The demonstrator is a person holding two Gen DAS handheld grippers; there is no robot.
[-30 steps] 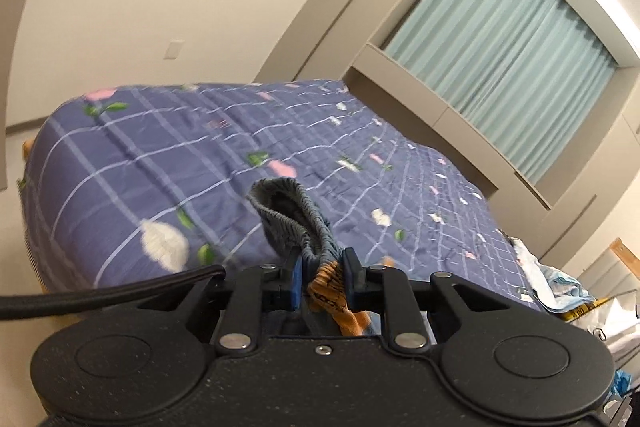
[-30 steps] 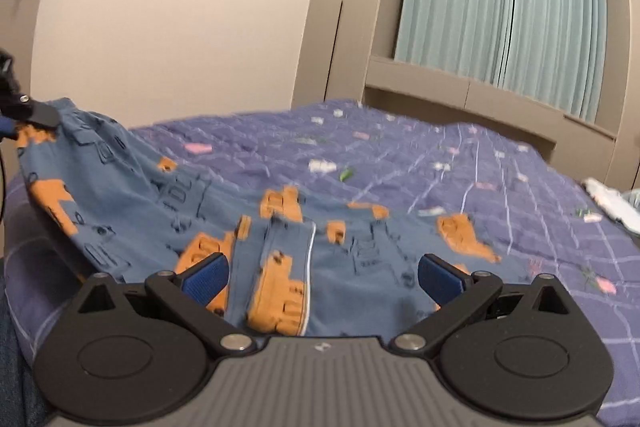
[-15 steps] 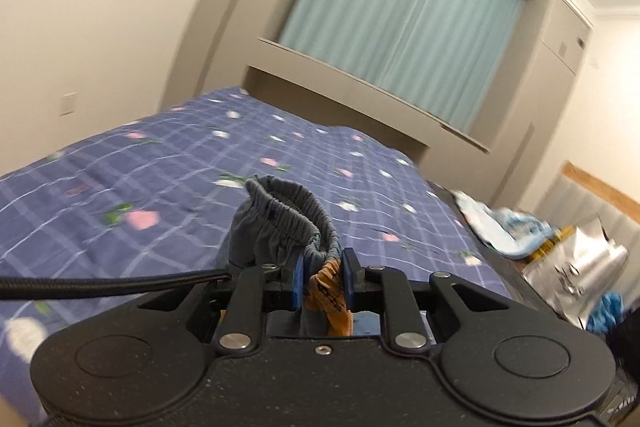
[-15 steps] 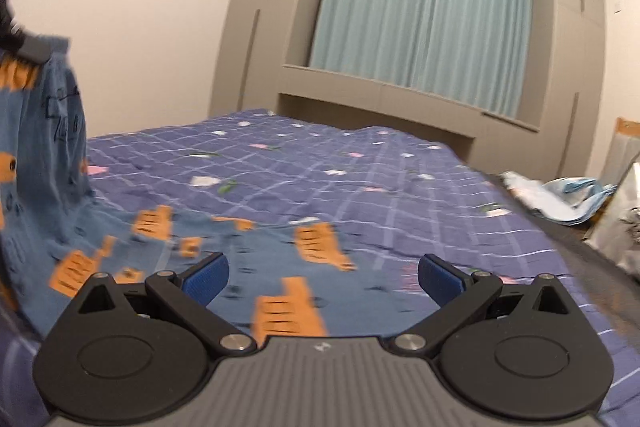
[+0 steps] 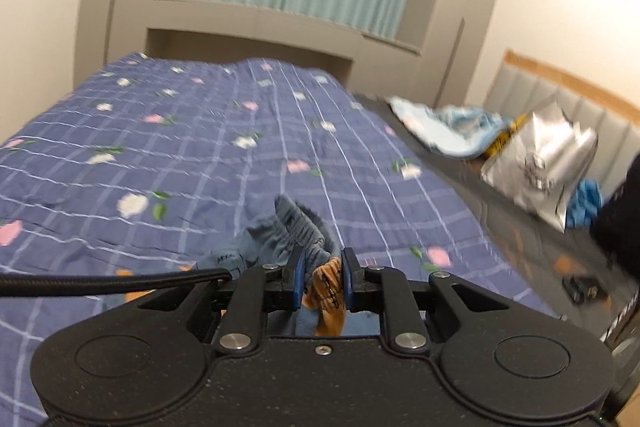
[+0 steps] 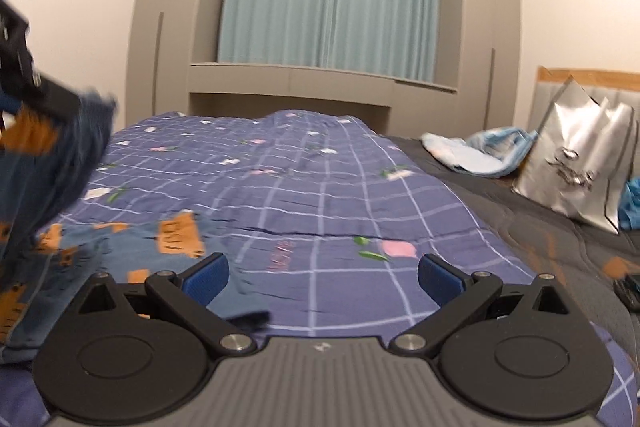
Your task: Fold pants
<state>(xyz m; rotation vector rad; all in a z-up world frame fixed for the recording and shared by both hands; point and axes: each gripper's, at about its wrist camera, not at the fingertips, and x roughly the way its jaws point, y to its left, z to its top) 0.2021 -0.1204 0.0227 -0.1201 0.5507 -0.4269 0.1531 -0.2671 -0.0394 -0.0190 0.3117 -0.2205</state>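
The pants [image 6: 60, 187] are blue with orange digger prints. My left gripper [image 5: 321, 277] is shut on their bunched elastic waistband [image 5: 296, 227] and holds it up above the bed. In the right wrist view the pants hang from the left gripper [image 6: 20, 67] at the far left and trail down onto the quilt [image 6: 320, 195]. My right gripper [image 6: 322, 277] is open and empty, low over the quilt, to the right of the trailing pants.
The bed has a purple checked quilt [image 5: 200, 147] with flowers. On the dark sheet at right lie a light blue cloth [image 6: 480, 151], a silver bag [image 6: 580, 167] and a small dark object [image 6: 630, 291]. A curtained window and cabinets stand behind.
Both views have swung to the right, toward the window and the silver bag. The left gripper has lifted the waistband higher. The pants have slid to the left edge of the right wrist view.
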